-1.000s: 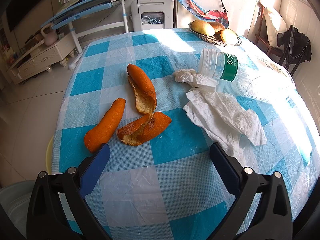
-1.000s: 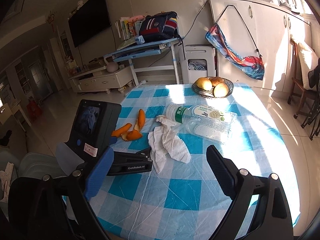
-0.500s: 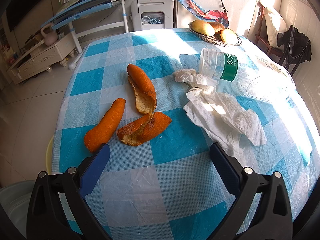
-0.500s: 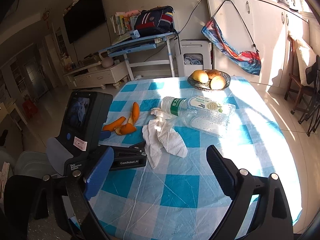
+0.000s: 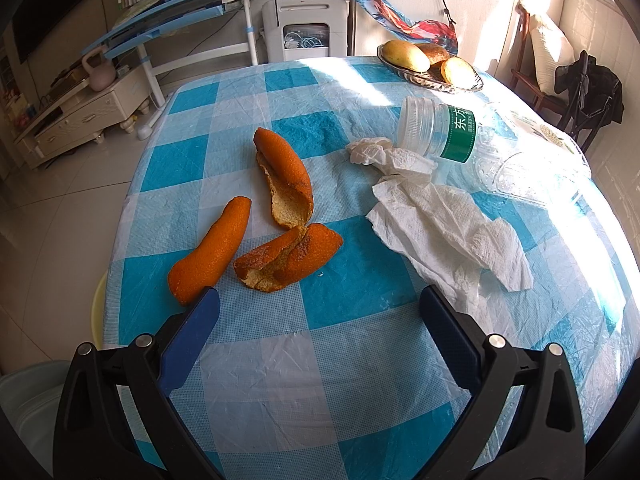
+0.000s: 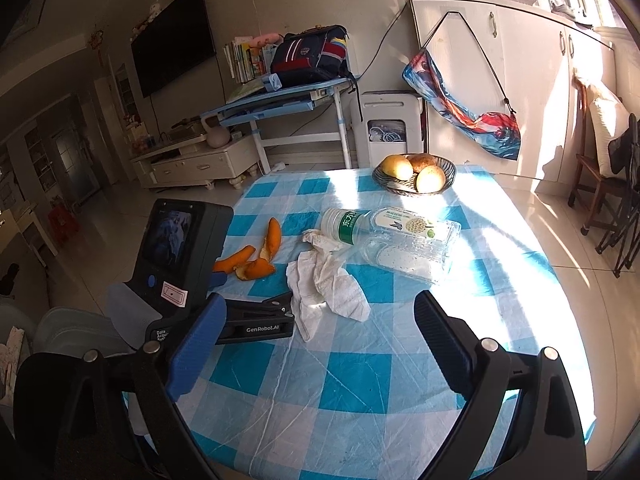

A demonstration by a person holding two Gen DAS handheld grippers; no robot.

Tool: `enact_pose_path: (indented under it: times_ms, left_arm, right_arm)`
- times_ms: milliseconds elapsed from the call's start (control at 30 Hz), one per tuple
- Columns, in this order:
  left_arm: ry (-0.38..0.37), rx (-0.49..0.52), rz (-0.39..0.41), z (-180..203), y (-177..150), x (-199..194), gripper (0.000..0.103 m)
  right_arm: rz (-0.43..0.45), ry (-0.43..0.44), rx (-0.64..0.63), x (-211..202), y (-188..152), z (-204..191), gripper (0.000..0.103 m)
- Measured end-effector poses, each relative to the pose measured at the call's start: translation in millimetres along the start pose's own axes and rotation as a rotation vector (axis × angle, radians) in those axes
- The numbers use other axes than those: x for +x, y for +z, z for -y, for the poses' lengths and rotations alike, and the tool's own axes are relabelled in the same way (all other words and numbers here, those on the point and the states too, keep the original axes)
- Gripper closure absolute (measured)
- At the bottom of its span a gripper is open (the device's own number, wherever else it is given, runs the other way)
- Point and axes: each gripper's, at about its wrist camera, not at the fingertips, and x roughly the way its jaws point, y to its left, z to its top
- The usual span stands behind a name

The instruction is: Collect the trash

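Note:
Three orange peels [image 5: 280,236] lie on the blue-checked tablecloth [image 5: 320,360], also in the right wrist view [image 6: 256,260]. A crumpled white tissue [image 5: 440,224] lies right of them [image 6: 328,284]. An empty clear bottle with a green label [image 5: 452,132] and a clear plastic box [image 6: 412,248] lie behind it. My left gripper [image 5: 316,312] is open and empty, just short of the peels. My right gripper [image 6: 316,328] is open and empty, higher up, nearer the table's front edge.
A basket of fruit [image 6: 414,174] stands at the table's far side. The left gripper's body [image 6: 180,264] rests low at the table's left edge. A grey bin [image 6: 72,332] stands on the floor at the left. Chairs [image 6: 600,184] stand to the right.
The right wrist view has shifted a little, so the table sits slightly lower and nearer in it. The left gripper and the trash have not moved.

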Motion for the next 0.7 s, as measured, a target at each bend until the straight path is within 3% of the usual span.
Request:
enact_pose_path:
  times_ms: [700]
  left_arm:
    - [-0.020, 0.026, -0.023, -0.7, 0.4, -1.0, 0.007]
  right_arm:
    - [-0.046, -0.022, 0.045, 22.8, 0.1, 30.2, 0.012]
